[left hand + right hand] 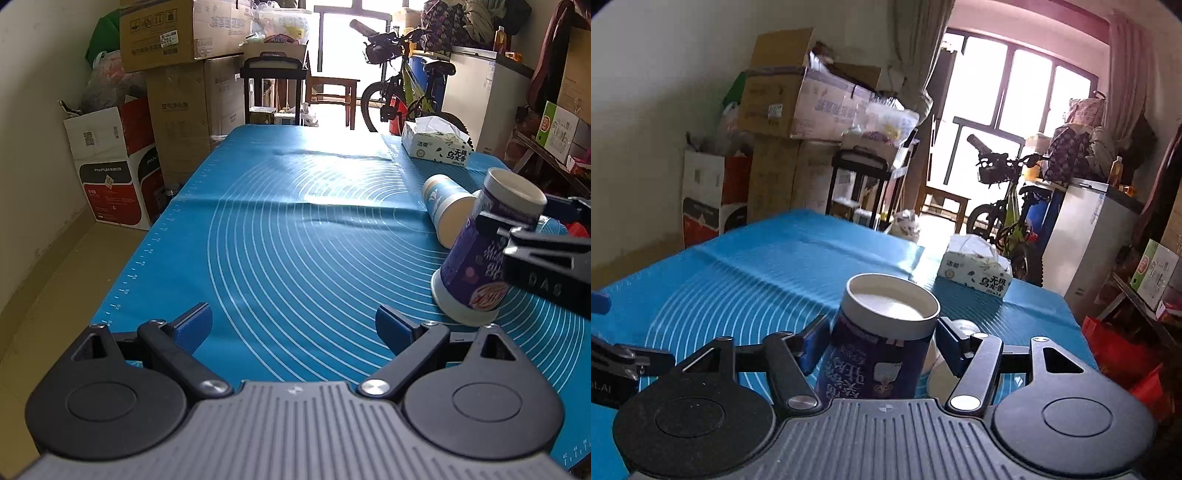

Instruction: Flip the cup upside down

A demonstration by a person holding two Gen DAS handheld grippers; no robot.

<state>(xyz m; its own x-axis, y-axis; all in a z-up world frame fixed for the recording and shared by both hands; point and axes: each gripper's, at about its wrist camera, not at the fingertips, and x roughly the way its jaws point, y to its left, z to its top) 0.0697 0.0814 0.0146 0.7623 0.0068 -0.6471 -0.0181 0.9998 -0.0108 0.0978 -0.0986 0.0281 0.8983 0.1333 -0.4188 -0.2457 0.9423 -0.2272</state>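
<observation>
over mat, right tongs [881, 349] grip cup [882, 332]

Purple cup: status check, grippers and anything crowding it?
Right gripper shut on purple cup, inverted, tilted, wide rim at the blue mat. Left gripper open, empty. Second cup lies on its side right behind it.

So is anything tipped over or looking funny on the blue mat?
Yes. A pale paper cup lies on its side near the tissue box. The purple cup is upside down and tilted, only one rim edge touching the mat, gripped by the right gripper.
</observation>
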